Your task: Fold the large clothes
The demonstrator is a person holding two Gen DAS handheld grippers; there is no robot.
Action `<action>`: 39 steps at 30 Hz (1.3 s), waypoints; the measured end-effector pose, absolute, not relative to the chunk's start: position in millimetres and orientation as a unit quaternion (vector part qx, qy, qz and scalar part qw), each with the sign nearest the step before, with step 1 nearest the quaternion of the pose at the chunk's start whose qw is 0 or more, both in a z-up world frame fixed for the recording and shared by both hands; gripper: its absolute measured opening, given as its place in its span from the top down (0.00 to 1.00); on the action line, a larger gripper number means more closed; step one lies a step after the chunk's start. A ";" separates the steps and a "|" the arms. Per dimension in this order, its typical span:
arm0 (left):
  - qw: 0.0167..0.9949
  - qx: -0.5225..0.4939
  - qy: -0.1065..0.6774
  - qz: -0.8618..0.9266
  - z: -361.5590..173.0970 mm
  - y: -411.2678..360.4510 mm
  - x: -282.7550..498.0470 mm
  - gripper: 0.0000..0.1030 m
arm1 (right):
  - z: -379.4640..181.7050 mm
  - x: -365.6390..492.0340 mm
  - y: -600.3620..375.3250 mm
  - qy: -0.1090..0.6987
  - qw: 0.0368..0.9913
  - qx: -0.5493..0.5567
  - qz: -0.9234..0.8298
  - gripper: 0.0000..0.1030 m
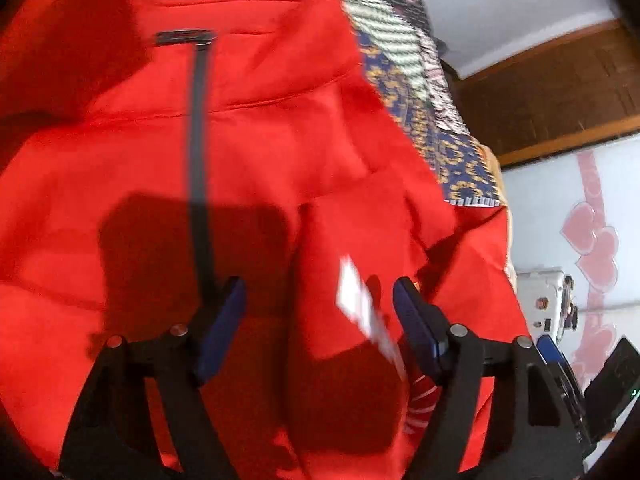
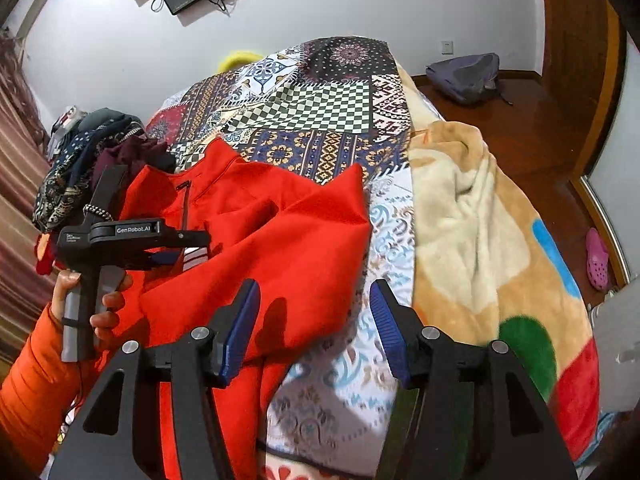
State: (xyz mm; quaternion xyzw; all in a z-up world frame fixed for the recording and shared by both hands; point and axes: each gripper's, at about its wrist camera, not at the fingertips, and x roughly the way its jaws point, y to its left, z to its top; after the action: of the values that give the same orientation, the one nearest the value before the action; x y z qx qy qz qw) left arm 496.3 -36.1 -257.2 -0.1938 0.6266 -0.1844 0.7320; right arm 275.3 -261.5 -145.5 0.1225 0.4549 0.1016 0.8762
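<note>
Red jacket [image 2: 280, 232] on a patchwork bedspread [image 2: 320, 120].
Both the left gripper [image 1: 320, 300] and right gripper [image 2: 316, 308] stood spread, pinching nothing; a fleece blanket [image 2: 472, 216] and wooden floor [image 2: 520, 120] lay beyond.

Your jacket [image 2: 280, 232] lies spread on the bed's patchwork cover [image 2: 320, 120], its collar at the far end. To its right a blanket [image 2: 472, 208] drapes the bed's edge. A heap of clothes [image 2: 88, 148] sits far left, and a backpack [image 2: 464, 76] rests on the floor far right.
</note>
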 end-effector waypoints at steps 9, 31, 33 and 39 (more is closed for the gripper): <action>0.783 -0.114 0.588 -0.171 -225.2 -55.4 479.3 0.95 | -185.9 290.0 -247.2 0.496 0.857 0.089 0.108 0.48; 0.891 -0.174 0.416 0.051 -117.7 139.8 325.0 0.53 | -190.1 286.4 -219.6 0.482 0.871 0.000 0.093 0.29; 0.891 -0.184 0.409 0.067 -122.8 153.8 318.9 0.49 | -189.9 287.1 -222.8 0.484 0.870 0.007 0.093 0.29; 0.859 -0.197 0.468 0.068 -170.4 176.0 327.5 0.49 | -191.2 285.7 -219.5 0.483 0.871 0.007 0.089 0.29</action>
State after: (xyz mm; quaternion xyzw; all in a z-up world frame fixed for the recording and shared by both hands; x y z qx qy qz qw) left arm 327.5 176.0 -170.4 -0.1966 0.4676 0.0679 0.8591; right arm 285.7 -219.5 -191.2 0.0074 0.4833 0.0887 0.8709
